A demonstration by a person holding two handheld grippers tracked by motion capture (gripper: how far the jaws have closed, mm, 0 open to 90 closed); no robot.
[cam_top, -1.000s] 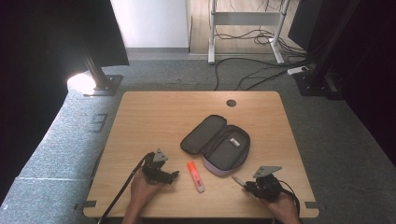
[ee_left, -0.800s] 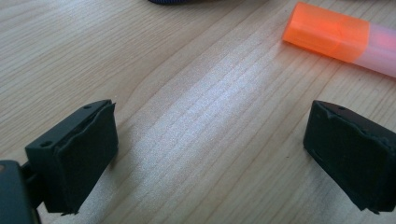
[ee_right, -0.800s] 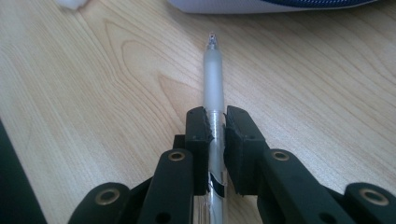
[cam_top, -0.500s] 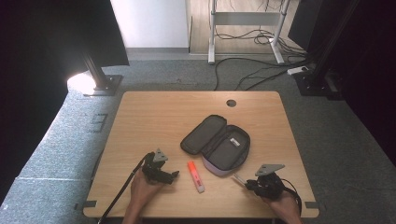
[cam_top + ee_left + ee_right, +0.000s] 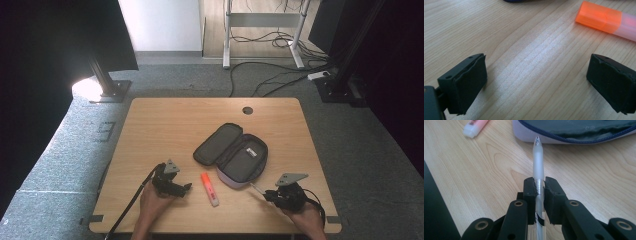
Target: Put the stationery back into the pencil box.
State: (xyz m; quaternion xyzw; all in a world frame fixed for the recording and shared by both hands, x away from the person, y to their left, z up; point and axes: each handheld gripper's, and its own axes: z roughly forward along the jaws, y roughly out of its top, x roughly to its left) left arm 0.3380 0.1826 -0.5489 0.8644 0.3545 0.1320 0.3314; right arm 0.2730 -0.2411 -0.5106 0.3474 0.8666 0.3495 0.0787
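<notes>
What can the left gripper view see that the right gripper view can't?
The left gripper view alone shows the left gripper with its fingers wide apart, and the highlighter's orange cap. The right gripper view alone shows the right gripper shut on a clear pen that points at the open pencil case, plus the highlighter's pale end. Both show the wooden table and the highlighter.

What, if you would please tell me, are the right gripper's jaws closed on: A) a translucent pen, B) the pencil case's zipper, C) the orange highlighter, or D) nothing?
A: in the right gripper view the right gripper pinches a translucent pen whose tip points toward the open pencil case, while the orange highlighter lies loose on the table.
</notes>
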